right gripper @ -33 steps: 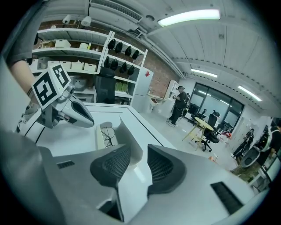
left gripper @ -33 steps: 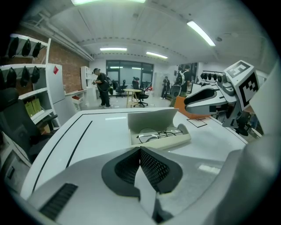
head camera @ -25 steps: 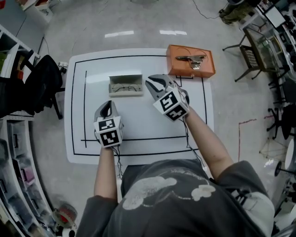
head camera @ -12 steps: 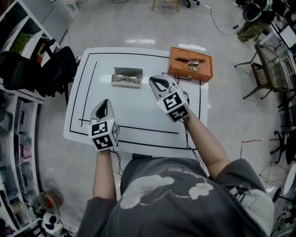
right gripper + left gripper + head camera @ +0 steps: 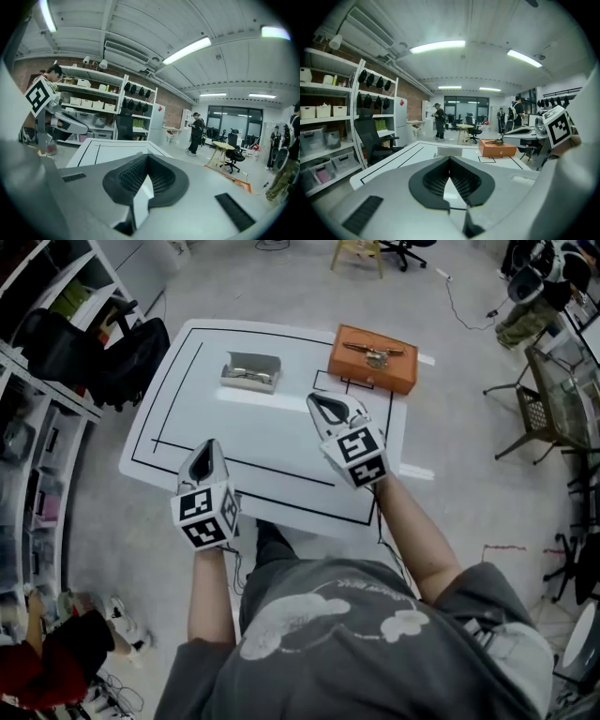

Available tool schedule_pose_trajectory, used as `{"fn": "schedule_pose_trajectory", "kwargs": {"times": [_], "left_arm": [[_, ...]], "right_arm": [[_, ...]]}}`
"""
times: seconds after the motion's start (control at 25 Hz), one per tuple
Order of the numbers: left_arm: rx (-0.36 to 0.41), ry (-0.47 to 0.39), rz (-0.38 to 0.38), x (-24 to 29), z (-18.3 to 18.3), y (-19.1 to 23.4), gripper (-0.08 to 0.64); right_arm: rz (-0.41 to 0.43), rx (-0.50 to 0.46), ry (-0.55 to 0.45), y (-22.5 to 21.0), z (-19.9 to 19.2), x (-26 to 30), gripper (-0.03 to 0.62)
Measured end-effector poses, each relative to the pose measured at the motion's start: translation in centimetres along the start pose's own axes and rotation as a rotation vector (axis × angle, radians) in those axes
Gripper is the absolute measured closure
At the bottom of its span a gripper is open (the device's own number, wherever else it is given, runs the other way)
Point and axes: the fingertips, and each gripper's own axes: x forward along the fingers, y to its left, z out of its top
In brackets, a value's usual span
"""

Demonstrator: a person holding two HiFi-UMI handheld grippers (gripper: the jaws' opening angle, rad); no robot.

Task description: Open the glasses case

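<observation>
Boxy grey glasses case (image 5: 251,371), glossy white table (image 5: 272,442)

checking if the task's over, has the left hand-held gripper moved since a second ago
Yes. The left hand-held gripper has pulled back toward the person: earlier it sat inside the table's black outline, now its marker cube hangs past the near edge.
</observation>
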Motion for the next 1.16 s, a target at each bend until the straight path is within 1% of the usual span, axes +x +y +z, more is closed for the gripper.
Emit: {"fn": "schedule_pose_trajectory", "kwargs": {"times": [0.2, 0.4, 0.6, 0.76, 0.88, 1.16], "left_arm": [[-0.012, 0.005, 0.029, -4.1, -1.7, -2.6, 0.558], [-0.036, 0.010, 0.051, -7.8, -3.3, -4.9, 0.558], [-0.060, 0.004, 0.076, -10.9, -4.6, -6.5, 0.558], [-0.086, -0.006, 0.092, -13.0, -5.7, -7.3, 0.558], [-0.105, 0.002, 0.108, -14.2, -6.9, -7.3, 0.558], [-0.130, 0.023, 0.118, -15.2, -9.3, -7.2, 0.558]], "right_arm": [[0.024, -0.015, -0.008, 0.7, -1.1, -4.5, 0.592], [0.034, 0.004, -0.022, 1.0, -1.7, -8.6, 0.592], [0.065, 0.019, -0.021, 1.9, -2.9, -11.7, 0.592], [0.098, 0.041, -0.015, 3.1, -3.9, -13.2, 0.592], [0.122, 0.045, -0.011, 4.2, -4.6, -13.6, 0.592], [0.165, 0.050, 0.015, 6.2, -6.4, -13.4, 0.592]]}}
